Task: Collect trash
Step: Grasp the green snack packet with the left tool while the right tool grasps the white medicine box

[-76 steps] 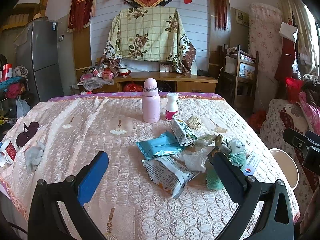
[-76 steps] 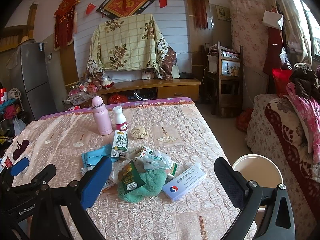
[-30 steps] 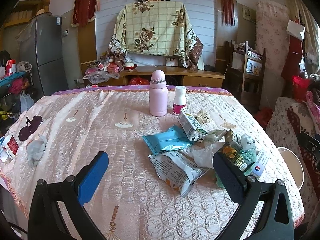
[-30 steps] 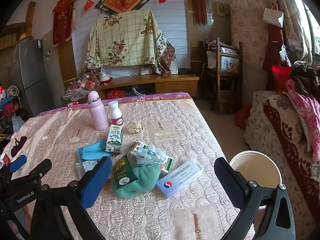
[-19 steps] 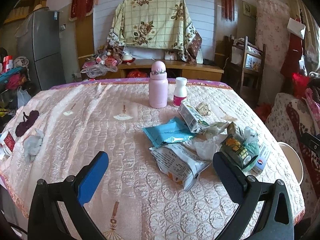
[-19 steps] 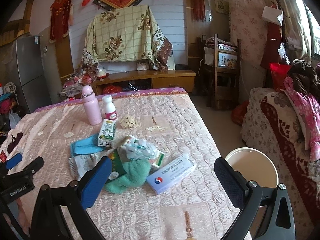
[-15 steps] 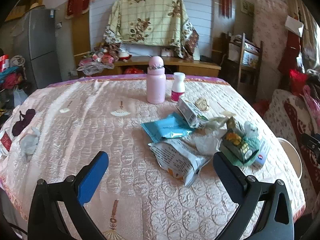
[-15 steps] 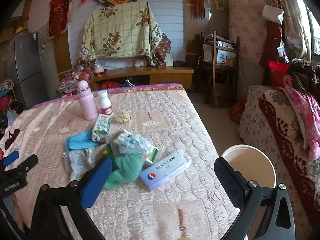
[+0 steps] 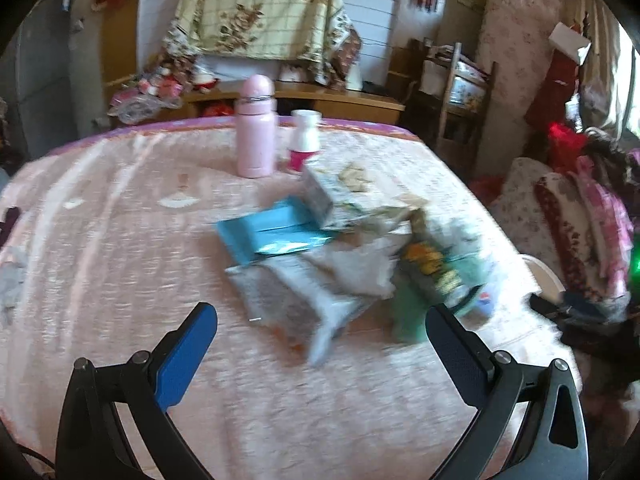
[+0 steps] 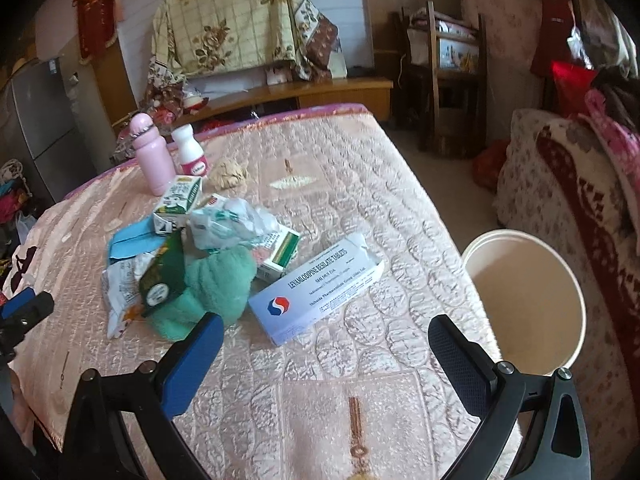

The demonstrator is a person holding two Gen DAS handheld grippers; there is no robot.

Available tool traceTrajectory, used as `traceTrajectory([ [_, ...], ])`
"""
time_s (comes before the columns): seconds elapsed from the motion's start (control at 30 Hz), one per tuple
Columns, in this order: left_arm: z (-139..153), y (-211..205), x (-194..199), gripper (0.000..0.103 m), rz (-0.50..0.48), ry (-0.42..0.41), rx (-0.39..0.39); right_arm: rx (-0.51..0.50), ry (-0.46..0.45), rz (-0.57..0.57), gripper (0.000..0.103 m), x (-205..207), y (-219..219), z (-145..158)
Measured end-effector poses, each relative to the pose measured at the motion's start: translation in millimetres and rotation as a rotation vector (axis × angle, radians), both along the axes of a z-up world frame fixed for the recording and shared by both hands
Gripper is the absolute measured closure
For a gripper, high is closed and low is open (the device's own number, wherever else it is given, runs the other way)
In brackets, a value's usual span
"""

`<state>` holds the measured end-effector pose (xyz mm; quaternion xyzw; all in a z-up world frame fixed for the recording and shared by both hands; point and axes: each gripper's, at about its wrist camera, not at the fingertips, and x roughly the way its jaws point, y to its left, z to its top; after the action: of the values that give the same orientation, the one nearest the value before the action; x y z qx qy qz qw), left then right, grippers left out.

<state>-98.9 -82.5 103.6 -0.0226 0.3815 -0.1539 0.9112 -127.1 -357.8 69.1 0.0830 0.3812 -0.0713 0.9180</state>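
A heap of trash lies on the pink quilted table [image 10: 384,216]: a white tablet box [image 10: 316,290], a green cloth [image 10: 212,284], crumpled plastic wrap [image 10: 232,222], a milk carton [image 10: 180,200], a teal pouch [image 9: 272,234] and a silver snack bag [image 9: 296,300]. My right gripper [image 10: 322,354] hovers open just short of the tablet box. In the blurred left wrist view, my left gripper [image 9: 320,344] is open, with the snack bag between and ahead of its fingers. A cream bucket [image 10: 524,300] stands on the floor at the table's right edge.
A pink bottle [image 10: 154,156] and a small white bottle [image 10: 192,152] stand at the far side beside a crumpled brown paper ball [image 10: 230,172]. A patterned sofa [image 10: 568,184] is on the right, a wooden chair [image 10: 452,68] and a low cabinet [image 10: 304,92] behind.
Both grippers have moved forward and down toward the trash pile, which now looks larger. The left wrist view has become motion blurred. Both stay open.
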Motion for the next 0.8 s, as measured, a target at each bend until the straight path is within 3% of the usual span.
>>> traceTrajectory([
  [0.2,-5,-37,21,0.000,-0.026,0.077,-0.052,0.053,0.078,-0.070,0.000,39,-18,-21],
  [0.5,-16,-66,43,0.000,-0.003,0.109,0.008,0.106,0.170,-0.159,0.000,98,-40,-49],
  [0.63,-21,-71,49,0.000,-0.004,0.121,0.034,0.085,0.202,-0.087,0.001,105,-37,-58],
  [0.8,-30,-83,58,0.000,-0.013,0.138,0.045,-0.061,0.255,0.016,0.001,85,-38,-47],
])
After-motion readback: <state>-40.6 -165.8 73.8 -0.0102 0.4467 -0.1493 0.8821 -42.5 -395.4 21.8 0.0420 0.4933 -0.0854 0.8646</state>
